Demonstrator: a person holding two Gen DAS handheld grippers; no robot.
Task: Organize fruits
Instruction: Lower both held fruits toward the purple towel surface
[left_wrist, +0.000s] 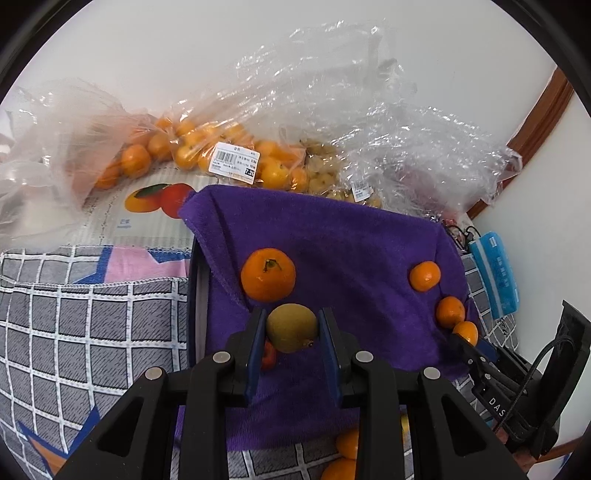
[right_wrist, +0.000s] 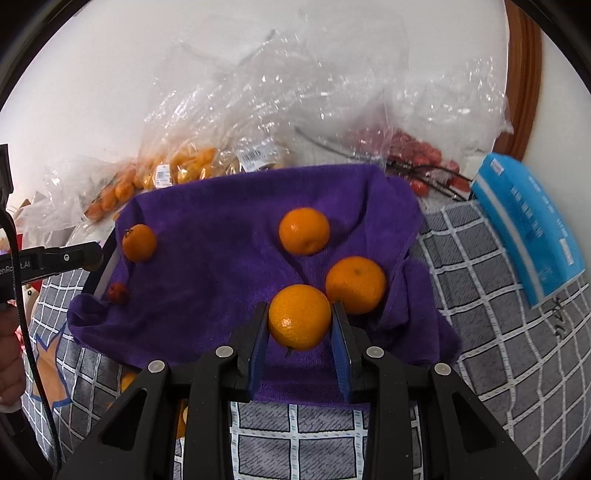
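Observation:
My left gripper (left_wrist: 292, 314) is shut on a yellow-green round fruit (left_wrist: 291, 328), held just above a purple towel (left_wrist: 343, 240). On the towel lie a large orange (left_wrist: 268, 275), two smaller oranges (left_wrist: 424, 276) at the right, and a small red fruit (left_wrist: 269, 356) partly hidden behind my left finger. My right gripper (right_wrist: 300, 308) is shut on an orange (right_wrist: 300, 316) over the towel's (right_wrist: 221, 229) near edge. Two oranges (right_wrist: 355, 284) lie right behind it, a third orange (right_wrist: 139, 242) and the red fruit (right_wrist: 118, 293) at the left.
Clear plastic bags of oranges (left_wrist: 192, 147) and pale yellow fruits (left_wrist: 325, 177) lie behind the towel; another bag holds red fruits (right_wrist: 417, 155). A blue pack (right_wrist: 528, 229) lies at the right on the grey checked cloth (right_wrist: 480, 295). More oranges (left_wrist: 343, 443) lie near the towel's front.

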